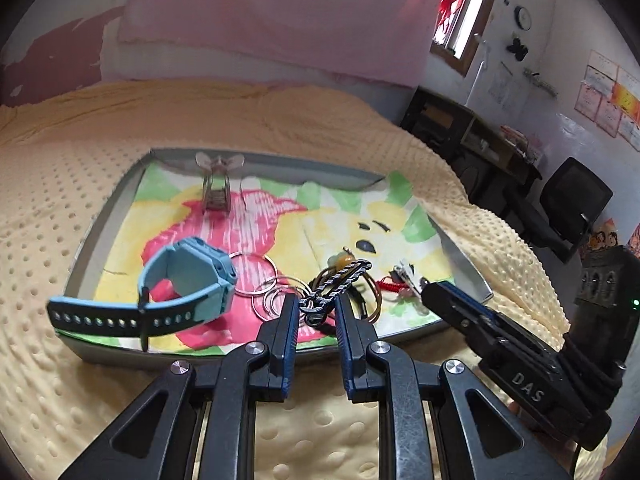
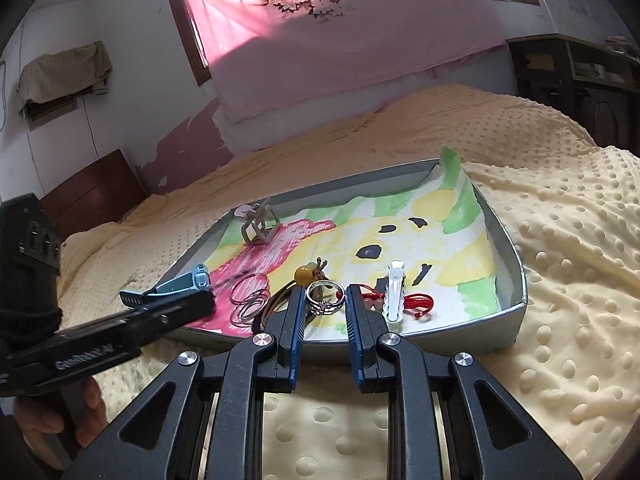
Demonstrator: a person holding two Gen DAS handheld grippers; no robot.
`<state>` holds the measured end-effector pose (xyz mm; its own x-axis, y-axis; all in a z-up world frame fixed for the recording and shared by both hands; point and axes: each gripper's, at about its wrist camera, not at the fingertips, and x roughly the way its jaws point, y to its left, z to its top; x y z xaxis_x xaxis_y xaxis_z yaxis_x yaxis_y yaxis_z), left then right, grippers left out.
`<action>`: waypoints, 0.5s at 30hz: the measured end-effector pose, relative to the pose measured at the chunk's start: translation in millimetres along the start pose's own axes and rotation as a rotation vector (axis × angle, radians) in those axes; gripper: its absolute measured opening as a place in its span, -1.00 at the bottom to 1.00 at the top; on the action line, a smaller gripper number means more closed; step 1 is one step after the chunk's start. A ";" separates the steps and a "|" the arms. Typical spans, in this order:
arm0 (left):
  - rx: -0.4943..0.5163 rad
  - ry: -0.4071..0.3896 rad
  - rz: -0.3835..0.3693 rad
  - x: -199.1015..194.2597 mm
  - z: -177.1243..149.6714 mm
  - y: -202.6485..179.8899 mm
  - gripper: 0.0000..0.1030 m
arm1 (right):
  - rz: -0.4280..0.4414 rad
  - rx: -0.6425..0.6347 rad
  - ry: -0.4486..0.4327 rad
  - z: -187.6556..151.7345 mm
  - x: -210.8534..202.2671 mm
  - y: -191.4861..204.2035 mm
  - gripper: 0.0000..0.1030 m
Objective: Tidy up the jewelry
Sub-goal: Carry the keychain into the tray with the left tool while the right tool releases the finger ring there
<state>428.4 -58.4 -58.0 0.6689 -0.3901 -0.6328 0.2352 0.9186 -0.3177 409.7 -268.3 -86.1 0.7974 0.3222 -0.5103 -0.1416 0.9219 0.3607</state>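
1. Tray (image 1: 100,224), one, grey, shallow, lying on a bed under a dotted cream blanket (image 1: 60,184); a painted paper liner (image 1: 280,216) covers the tray floor.
2. Blue watch (image 1: 188,276), one, near the tray's front left corner, its strap end reaching over the front edge.
3. Thin metal hoops (image 1: 272,288), about four, overlapping, mid-front beside the watch.
4. Braided dark chain (image 1: 336,284), one, lying between the left gripper (image 1: 316,312) jaws; these stand partly apart, grip unclear.
5. Silver ring (image 2: 324,296), one, sits between the right gripper (image 2: 322,304) jaws, which are narrowly parted; contact cannot be told.
6. Amber bead (image 2: 305,274) on brown cord, one, behind the ring.
7. Clear hair clip (image 2: 394,292), one, over a red cord bracelet (image 2: 416,302), front right.
8. Wire stand (image 1: 218,188), one, near the back edge.
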 end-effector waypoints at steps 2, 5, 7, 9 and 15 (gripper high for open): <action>-0.014 0.017 0.001 4.0 -0.6 1.0 -0.66 | 0.000 0.006 -0.001 -0.2 -1.5 -0.9 -0.65; -0.031 0.018 0.001 3.7 -1.9 2.6 -0.66 | -0.011 0.006 -0.007 -2.2 -7.1 -2.2 -0.61; -0.033 0.016 0.006 1.2 -2.7 2.1 -0.66 | -0.018 0.010 -0.019 -2.5 -12.7 -3.3 -0.41; -0.040 0.011 0.001 -3.2 -4.1 1.9 -0.62 | -0.029 0.009 -0.038 -2.7 -21.6 -4.0 -0.28; -0.071 -0.069 0.001 -42.3 -12.0 -3.6 0.23 | -0.079 -0.029 -0.106 1.8 -59.9 1.0 0.11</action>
<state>390.8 -45.9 -38.6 0.7169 -0.3813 -0.5837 0.1855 0.9113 -0.3675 362.9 -287.1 -53.9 0.8640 0.2249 -0.4505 -0.0913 0.9499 0.2990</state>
